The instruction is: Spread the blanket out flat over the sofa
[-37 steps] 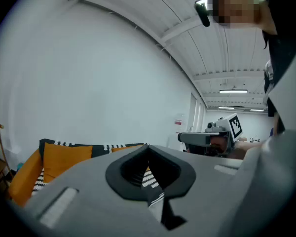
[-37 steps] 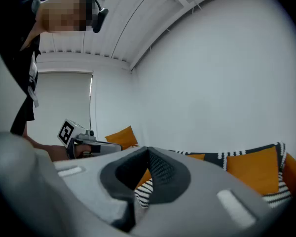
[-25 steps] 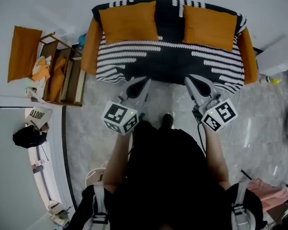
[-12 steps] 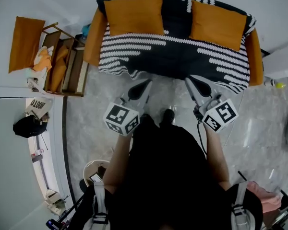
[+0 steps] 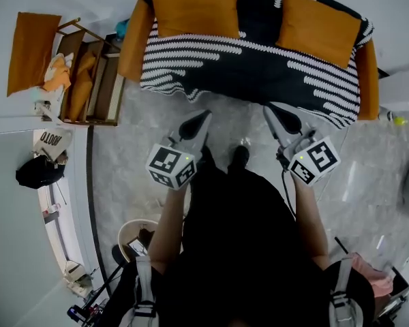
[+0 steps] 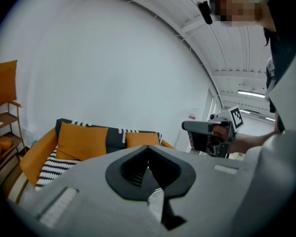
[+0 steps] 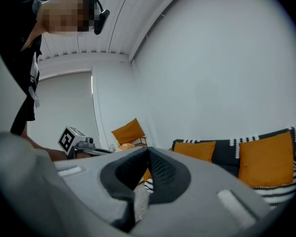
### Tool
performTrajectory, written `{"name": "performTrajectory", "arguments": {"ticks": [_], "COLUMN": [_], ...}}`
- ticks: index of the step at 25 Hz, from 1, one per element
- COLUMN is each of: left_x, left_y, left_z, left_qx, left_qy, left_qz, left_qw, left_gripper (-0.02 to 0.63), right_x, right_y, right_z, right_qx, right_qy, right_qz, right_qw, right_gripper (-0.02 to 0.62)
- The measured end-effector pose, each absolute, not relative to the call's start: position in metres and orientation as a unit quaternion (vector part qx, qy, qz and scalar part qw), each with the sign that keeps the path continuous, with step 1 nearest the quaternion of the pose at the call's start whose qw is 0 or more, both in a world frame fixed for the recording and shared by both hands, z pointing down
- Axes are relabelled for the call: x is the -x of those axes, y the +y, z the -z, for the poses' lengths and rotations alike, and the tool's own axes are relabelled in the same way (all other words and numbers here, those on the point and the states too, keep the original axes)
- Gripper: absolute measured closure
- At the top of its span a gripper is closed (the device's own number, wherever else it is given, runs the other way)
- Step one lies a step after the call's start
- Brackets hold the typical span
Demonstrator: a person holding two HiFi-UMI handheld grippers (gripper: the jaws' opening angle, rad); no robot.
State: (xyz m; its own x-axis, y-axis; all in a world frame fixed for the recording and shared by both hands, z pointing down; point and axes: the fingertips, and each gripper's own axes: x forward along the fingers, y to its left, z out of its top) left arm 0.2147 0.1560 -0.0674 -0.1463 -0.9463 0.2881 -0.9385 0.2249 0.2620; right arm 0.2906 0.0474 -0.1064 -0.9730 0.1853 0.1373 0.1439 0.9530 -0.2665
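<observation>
A black blanket with white stripes (image 5: 259,67) lies over the seat and back of the orange sofa (image 5: 133,43), its front hem hanging to the floor. Two orange cushions (image 5: 194,7) (image 5: 318,27) lean on the blanket at the backrest. My left gripper (image 5: 206,114) and right gripper (image 5: 268,107) hover over the floor just short of the hem, both shut with nothing in them. The left gripper view has its jaws (image 6: 148,148) closed, sofa beyond at the left. The right gripper view has its jaws (image 7: 149,149) closed, blanket (image 7: 227,154) behind.
A wooden rack (image 5: 88,80) with orange cushions (image 5: 31,53) stands left of the sofa. A black bag (image 5: 37,172) and a white round bin (image 5: 136,240) sit at the lower left. A pink cloth (image 5: 371,271) lies at the lower right. Marble floor (image 5: 136,135) stretches before the sofa.
The sofa has slid up and away in the head view as the person backs off from it. Both grippers stay shut and empty, now farther from the blanket's hem.
</observation>
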Motion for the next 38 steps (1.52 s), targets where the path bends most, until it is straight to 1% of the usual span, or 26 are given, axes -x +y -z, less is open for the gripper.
{"name": "performTrajectory", "arguments": {"ticks": [9,24,32,38], "left_x": [-0.144,0.036,0.09,0.123], "left_y": [0.177,0.24,0.266,0.274], "left_z": [0.049,0.006,-0.036,-0.093], "left_qx": [-0.632,-0.659,-0.677,-0.679], "left_qy": [-0.746,-0.71,-0.681,-0.671], "left_qz": [0.004,-0.02,-0.042,-0.068], "left_qw": [0.212,0.246,0.276,0.29], "left_gripper": [0.597,0.595,0.595,0.595], "right_x": [-0.233,-0.062,-0.001,0.034], "right_y": [0.067,0.152,0.173,0.178], "right_z": [0.09,0.057,0.031,-0.006], "right_qx": [0.052,0.019,-0.001,0.011], "right_qy": [-0.984,-0.979,-0.977,-0.974], "right_qz": [-0.135,-0.154,-0.15,-0.146], "right_qw": [0.101,0.132,0.154,0.175], "right_gripper": [0.594,0.594,0.594,0.594]}}
